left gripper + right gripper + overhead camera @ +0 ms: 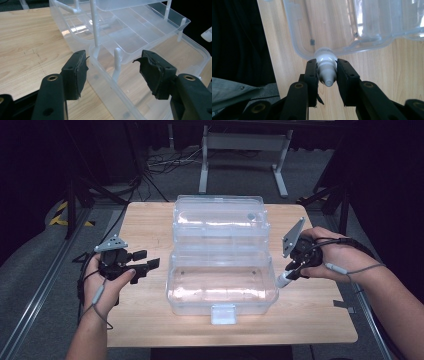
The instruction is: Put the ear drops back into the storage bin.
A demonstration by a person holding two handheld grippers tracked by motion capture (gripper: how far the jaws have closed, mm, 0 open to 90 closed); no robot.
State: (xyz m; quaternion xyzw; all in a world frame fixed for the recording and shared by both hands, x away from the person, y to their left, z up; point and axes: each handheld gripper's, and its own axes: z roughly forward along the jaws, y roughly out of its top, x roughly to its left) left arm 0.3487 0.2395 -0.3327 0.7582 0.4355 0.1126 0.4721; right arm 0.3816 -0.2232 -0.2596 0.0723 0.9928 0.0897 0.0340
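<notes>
Two grippers flank the clear box (220, 270)
Right gripper (327, 72) clamps a small white bottle (326, 67) beside the box; left gripper (112, 72) jaws gape empty

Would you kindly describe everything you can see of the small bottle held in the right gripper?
The small bottle is white, seemingly plastic, with a ribbed collar and a tapered dropper-style nozzle. The right gripper clamps it at the neck between its black pads, nozzle pointing back toward the gripper's camera, body facing away. It hangs above the wooden table, beside the near right corner of the open clear plastic organiser box, seemingly without touching it. Any label is hidden.
</notes>
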